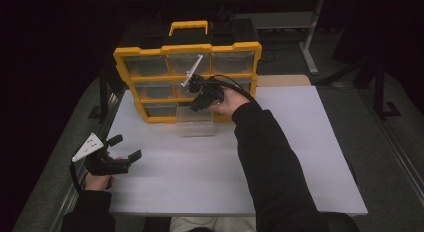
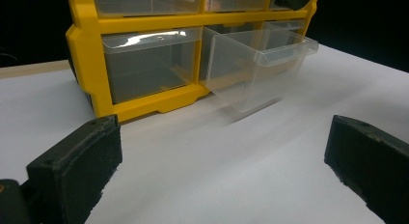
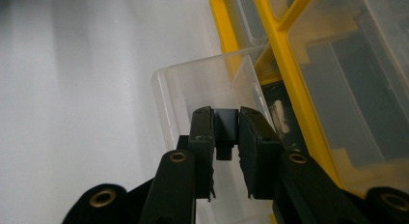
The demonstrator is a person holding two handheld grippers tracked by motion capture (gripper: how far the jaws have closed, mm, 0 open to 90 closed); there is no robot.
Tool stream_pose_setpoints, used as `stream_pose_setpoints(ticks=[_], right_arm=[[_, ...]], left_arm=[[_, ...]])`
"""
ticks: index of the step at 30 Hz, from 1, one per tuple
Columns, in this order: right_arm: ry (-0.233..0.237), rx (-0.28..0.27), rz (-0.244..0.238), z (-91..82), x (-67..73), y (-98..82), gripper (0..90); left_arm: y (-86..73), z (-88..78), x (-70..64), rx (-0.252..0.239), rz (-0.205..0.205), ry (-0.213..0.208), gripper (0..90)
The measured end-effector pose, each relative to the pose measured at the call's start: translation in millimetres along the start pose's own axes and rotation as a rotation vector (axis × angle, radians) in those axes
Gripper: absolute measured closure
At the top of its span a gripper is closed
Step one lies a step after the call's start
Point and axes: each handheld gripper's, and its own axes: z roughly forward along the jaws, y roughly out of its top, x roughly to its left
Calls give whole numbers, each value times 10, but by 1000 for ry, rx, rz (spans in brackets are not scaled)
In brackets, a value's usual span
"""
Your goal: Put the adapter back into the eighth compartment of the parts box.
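A yellow drawer cabinet [image 1: 150,51] stands upright at the back of the white table [image 1: 300,157]. Its bottom middle clear drawer [image 1: 195,123] is pulled out toward me. My right gripper [image 1: 195,106] hangs just above that drawer, pointing down into it. In the right gripper view the right gripper [image 3: 225,115] is shut on a small black block [image 3: 225,132] over the open drawer [image 3: 202,84]. My left gripper [image 1: 126,148] rests low at the table's left, open and holding nothing. In the left gripper view the left gripper [image 2: 222,171] faces the pulled-out drawer [image 2: 255,64] from a distance.
The cabinet [image 2: 87,64] has several other clear drawers, all pushed in, and a yellow carry handle [image 1: 188,26] on top. A wide stretch of bare white table lies between the two hands. Dark floor and table legs [image 1: 310,47] surround the table.
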Motion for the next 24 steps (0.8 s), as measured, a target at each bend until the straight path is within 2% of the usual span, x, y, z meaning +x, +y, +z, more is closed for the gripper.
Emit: stream_pose_setpoints(ticks=[10,15,24], right_arm=[[11,13,-7,167,2,13,747],[-1,27,-20,232,18,29,747],[-2,33,-13,313,-2,27,747]], left_arm=[[0,1,1,-1,-1,-3,0],[-1,3,0,1,-1,-6,0],[-1,2,0,0,0,-5,0]])
